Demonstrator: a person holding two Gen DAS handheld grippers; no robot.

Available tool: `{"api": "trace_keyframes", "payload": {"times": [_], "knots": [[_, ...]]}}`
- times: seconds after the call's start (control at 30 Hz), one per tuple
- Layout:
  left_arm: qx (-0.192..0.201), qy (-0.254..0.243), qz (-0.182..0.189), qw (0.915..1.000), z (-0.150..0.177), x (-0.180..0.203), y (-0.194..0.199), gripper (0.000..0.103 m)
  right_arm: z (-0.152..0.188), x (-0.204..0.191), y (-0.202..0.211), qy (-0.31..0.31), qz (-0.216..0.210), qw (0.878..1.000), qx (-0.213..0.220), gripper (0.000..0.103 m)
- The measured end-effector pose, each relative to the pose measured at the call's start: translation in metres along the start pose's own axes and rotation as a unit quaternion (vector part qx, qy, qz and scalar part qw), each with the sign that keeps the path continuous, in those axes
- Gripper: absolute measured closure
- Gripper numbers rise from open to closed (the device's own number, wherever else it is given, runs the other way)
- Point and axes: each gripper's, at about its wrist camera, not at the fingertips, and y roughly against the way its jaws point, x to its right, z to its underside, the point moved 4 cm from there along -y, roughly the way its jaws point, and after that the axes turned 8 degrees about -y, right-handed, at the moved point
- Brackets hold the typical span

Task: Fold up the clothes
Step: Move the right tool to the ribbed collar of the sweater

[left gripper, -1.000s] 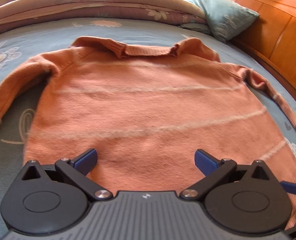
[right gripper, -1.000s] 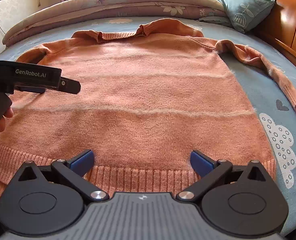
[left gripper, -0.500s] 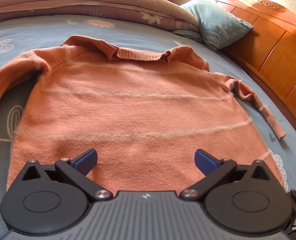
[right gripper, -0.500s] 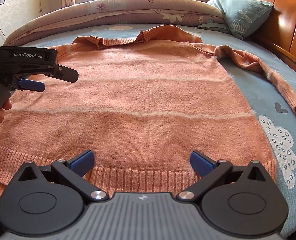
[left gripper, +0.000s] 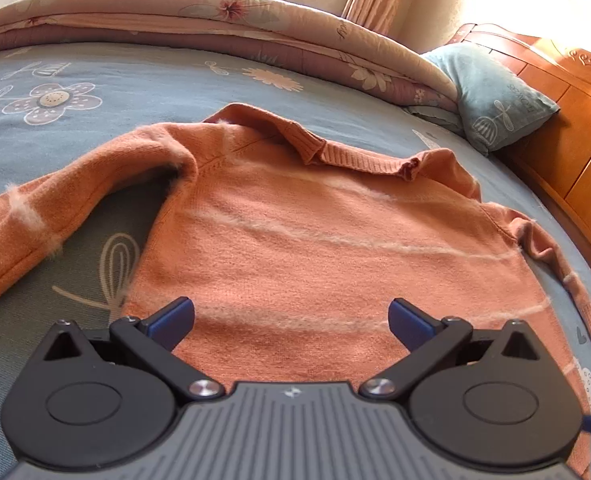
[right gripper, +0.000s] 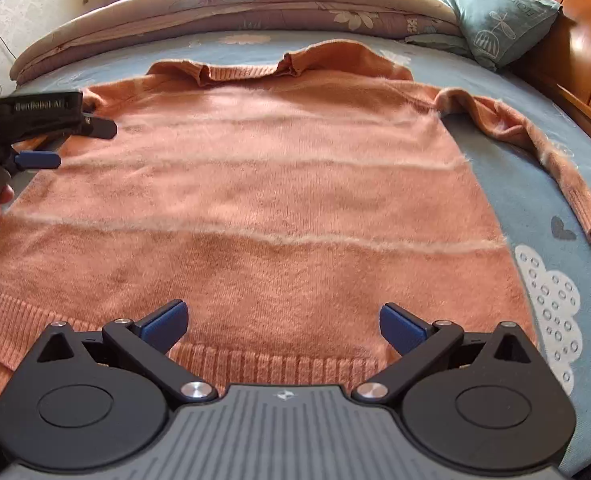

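My sweater (right gripper: 279, 200) lies flat on the bed (right gripper: 535, 168), collar toward the quilt (right gripper: 235, 4) at the far edge, pillow (right gripper: 495, 12) in the far right corner

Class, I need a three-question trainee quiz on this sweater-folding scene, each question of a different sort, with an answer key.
1. True or false: the left gripper is shut on the orange sweater.
2. Multiple choice: the teal pillow lies (A) on the sweater, (B) by the wooden headboard, (C) under the hem.
3. Fill in: the sweater lies spread on a blue ____, both sleeves out to the sides.

Key: 1 false, its jaws stand wide apart, as do those of the right gripper; 2 B; 3 bedsheet.
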Motion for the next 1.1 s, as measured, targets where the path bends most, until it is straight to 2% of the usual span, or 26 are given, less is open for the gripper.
{"api": "trace_keyframes", "payload": {"times": [0.13, 0.23, 0.33, 0.4, 0.5, 0.63, 0.8, 0.97, 1.1], "knots": [[-0.011, -0.028, -0.012, 0.9995, 0.004, 0.011, -0.008, 0.001, -0.043, 0.002, 0.022, 0.054, 0.01, 0.997, 0.054, 0.0], [-0.009, -0.043, -0.013, 0.999, 0.006, 0.016, -0.008, 0.001, -0.084, 0.002, 0.028, 0.109, 0.035, 0.989, 0.088, 0.0], [0.011, -0.056, -0.033, 0.9978, 0.002, 0.02, -0.004, 0.001, -0.118, -0.003, 0.023, 0.179, 0.07, 0.975, 0.114, 0.011], [0.03, -0.053, -0.025, 0.9978, -0.001, 0.02, -0.002, 0.001, -0.139, -0.008, 0.015, 0.224, 0.094, 0.963, 0.121, 0.02], [0.049, -0.045, -0.008, 0.9978, -0.004, 0.02, -0.001, 0.001, -0.163, -0.014, -0.002, 0.271, 0.092, 0.952, 0.11, 0.03], [0.045, -0.051, -0.009, 0.9977, -0.006, 0.022, -0.009, 0.001, -0.187, -0.021, -0.028, 0.329, 0.106, 0.932, 0.105, 0.036], [0.03, -0.069, 0.005, 0.9972, -0.003, 0.029, -0.022, 0.001, -0.218, -0.02, -0.064, 0.353, 0.089, 0.927, 0.086, 0.04], [0.041, -0.083, 0.001, 0.9957, 0.003, 0.029, -0.033, 0.001, -0.243, -0.018, -0.104, 0.381, 0.073, 0.92, 0.063, 0.043], [0.037, -0.069, 0.017, 0.9967, 0.003, 0.025, -0.039, 0.001, -0.255, -0.016, -0.139, 0.416, 0.066, 0.905, 0.058, 0.046]]}}
